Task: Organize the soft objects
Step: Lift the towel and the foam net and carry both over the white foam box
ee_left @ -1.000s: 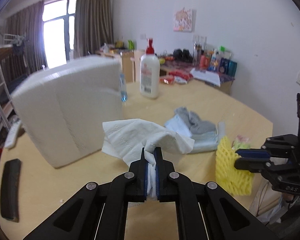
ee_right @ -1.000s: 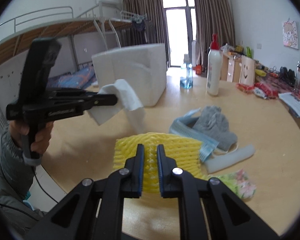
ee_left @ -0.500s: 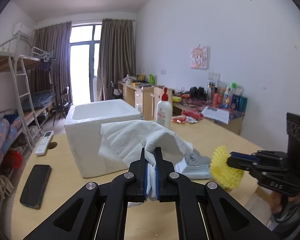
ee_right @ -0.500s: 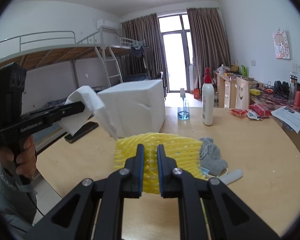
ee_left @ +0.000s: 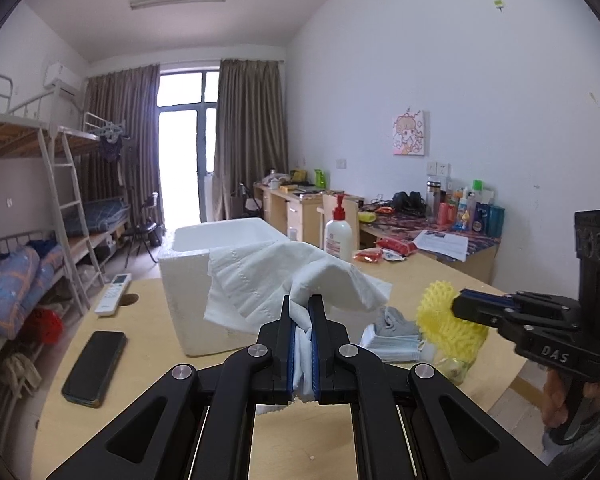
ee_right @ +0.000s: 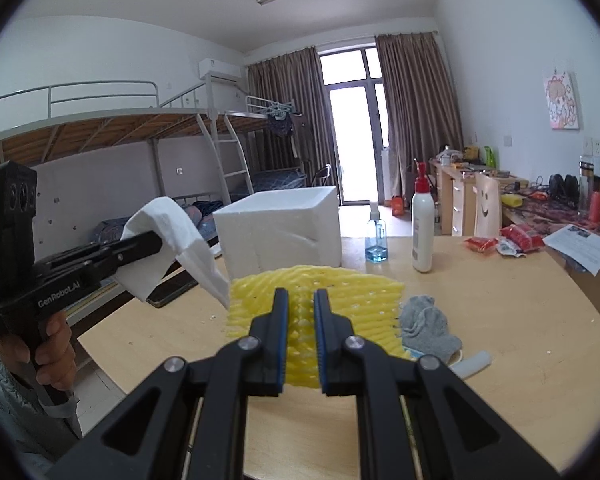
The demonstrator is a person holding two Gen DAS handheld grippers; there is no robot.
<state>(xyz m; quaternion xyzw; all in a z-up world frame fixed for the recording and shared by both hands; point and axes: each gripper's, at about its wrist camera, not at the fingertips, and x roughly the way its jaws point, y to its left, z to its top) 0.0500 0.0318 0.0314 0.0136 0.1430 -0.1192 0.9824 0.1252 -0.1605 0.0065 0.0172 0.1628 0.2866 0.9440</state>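
Note:
My left gripper is shut on a white paper tissue and holds it in the air above the wooden table. It also shows in the right wrist view with the tissue hanging from it. My right gripper is shut on a yellow foam net, lifted off the table; it shows in the left wrist view with the net. An open white foam box stands further back. A grey sock and blue masks lie on the table.
A black phone and a white remote lie at the table's left. A lotion pump bottle and a small blue spray bottle stand beyond the box. Red snack packets lie right. Bunk beds stand left.
Both grippers have risen with their loads: the tissue and the yellow net now hang well above the table, and the views have tilted up, showing the box's open top.

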